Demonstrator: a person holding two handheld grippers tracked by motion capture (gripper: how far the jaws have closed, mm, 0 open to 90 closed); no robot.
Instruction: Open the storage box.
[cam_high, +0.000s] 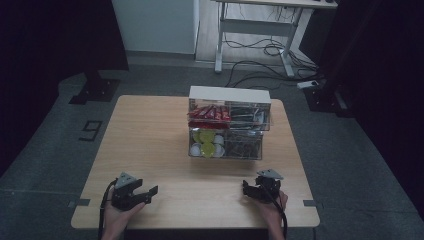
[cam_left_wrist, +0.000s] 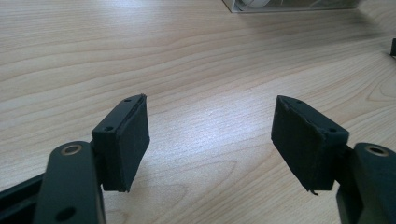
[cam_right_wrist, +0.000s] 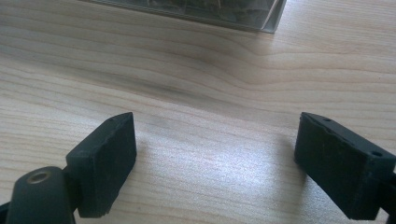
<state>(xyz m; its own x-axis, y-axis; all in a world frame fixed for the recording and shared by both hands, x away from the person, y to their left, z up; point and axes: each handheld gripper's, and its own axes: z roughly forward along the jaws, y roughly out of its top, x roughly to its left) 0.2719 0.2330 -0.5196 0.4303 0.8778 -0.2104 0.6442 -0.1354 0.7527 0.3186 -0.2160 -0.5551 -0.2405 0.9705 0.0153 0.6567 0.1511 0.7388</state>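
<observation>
1. My left claw (cam_high: 145, 192) sits near the front left edge of the desk (cam_high: 150, 135). A hand holds it from below.
2. In the left gripper view, the left claw (cam_left_wrist: 210, 135) is spread wide. Nothing is between its two black pads (cam_left_wrist: 133, 140), just bare wood.
3. My right claw (cam_high: 252, 189) sits near the front right edge of the desk, with a hand behind it too.
4. In the right gripper view, the right claw (cam_right_wrist: 215, 158) is also wide apart and holds nothing. Its pads (cam_right_wrist: 109, 158) hang just over the wood.
5. The clear box (cam_high: 227, 129) stands in the middle of the desk, toward the back. It is well apart from both claws and has a white top.
6. The box has two levels. Red packets (cam_high: 209, 113) lie in the top left part.
7. Yellow and white round cups (cam_high: 207, 142) fill the bottom left part.
8. The right side of both levels holds dark stuff, and I cannot tell what it is.
9. A bottom corner of the clear box (cam_right_wrist: 233, 16) peeks in at the top of the right gripper view, straight ahead of that claw.
10. A bit of the box (cam_left_wrist: 289, 4) shows at the top edge of the left gripper view, ahead and off to the right.
</observation>
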